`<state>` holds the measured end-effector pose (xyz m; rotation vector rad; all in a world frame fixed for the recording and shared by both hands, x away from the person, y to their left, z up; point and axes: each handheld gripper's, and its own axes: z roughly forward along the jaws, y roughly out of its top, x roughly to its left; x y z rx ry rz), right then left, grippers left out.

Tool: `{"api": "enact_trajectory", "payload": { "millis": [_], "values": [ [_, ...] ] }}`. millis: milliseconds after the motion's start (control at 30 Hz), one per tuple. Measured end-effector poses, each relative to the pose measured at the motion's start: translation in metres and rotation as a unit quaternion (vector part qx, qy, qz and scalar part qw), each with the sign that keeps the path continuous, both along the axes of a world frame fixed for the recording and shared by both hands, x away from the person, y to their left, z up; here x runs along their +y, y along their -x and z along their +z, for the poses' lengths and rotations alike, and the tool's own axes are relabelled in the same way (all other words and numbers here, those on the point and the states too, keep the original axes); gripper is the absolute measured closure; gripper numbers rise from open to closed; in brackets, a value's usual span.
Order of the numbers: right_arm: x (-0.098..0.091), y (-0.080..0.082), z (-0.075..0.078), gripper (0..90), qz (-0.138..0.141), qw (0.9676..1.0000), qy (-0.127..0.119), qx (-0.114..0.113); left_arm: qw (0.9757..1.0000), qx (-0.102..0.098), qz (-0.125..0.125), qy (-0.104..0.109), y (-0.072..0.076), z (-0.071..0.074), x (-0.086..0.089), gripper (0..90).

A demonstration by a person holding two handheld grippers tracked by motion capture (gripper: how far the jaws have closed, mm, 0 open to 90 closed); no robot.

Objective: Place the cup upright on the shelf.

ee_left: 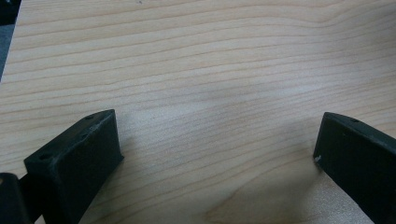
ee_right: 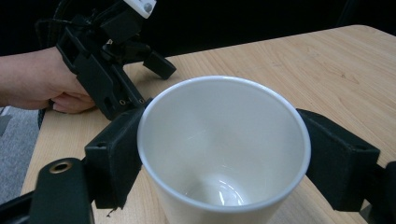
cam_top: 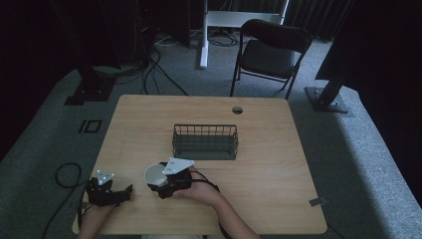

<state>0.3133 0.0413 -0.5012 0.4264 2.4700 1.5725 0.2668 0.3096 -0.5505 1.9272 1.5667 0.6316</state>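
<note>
A white cup (cam_top: 154, 174) sits near the table's front left, held by my right gripper (cam_top: 158, 183). In the right gripper view the cup (ee_right: 224, 135) is empty and its mouth faces the camera. The black pads (ee_right: 116, 154) press its sides, so my right gripper (ee_right: 224, 156) is shut on it. My left gripper (cam_top: 124, 193) is to the left of the cup, near the table's front left corner, with a hand on it. It hovers over bare wood, and my left gripper (ee_left: 217, 154) stands open with its jaws wide apart. The left gripper (ee_right: 116, 56) also shows behind the cup.
A black wire basket (cam_top: 205, 130) stands empty at the middle of the wooden table (cam_top: 268, 164). A round cable hole (cam_top: 237, 109) lies near the far edge. A folding chair (cam_top: 271, 52) stands beyond the table, and cables run on the floor at the left.
</note>
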Motion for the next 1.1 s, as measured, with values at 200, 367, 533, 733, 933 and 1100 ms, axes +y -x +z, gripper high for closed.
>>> {"api": "enact_trajectory", "payload": {
  "millis": [200, 367, 533, 733, 933, 1100],
  "values": [
    [-0.001, -0.003, 0.006, 19.9, -0.009, 0.9999, -0.003, 0.005, 1.0, 0.0, 0.0, 0.0, 0.0, 0.0, 0.0, 0.7],
    [-0.003, -0.006, 0.016, 19.9, -0.015, 0.9999, -0.007, 0.005, 1.0, 0.0, 0.0, 0.0, 0.0, 0.0, 0.0, 0.7],
    [-0.005, -0.009, 0.027, 19.9, -0.021, 0.9997, -0.015, -0.001, 1.0, 0.0, 0.0, 0.0, 0.0, 0.0, 0.0, 0.7],
    [-0.006, -0.012, 0.043, 19.9, -0.022, 0.9994, -0.019, -0.016, 1.0, 0.001, 0.0, 0.0, 0.0, 0.0, 0.0, 0.7],
    [-0.004, -0.015, 0.061, 19.9, -0.018, 0.9991, -0.03, -0.025, 1.0, 0.0, 0.0, 0.0, 0.0, 0.0, 0.0, 0.7],
    [-0.004, -0.019, 0.078, 19.9, -0.026, 0.9981, -0.044, -0.035, 1.0, 0.0, 0.001, 0.001, 0.0, 0.0, 0.0, 0.7]
  ]
}}
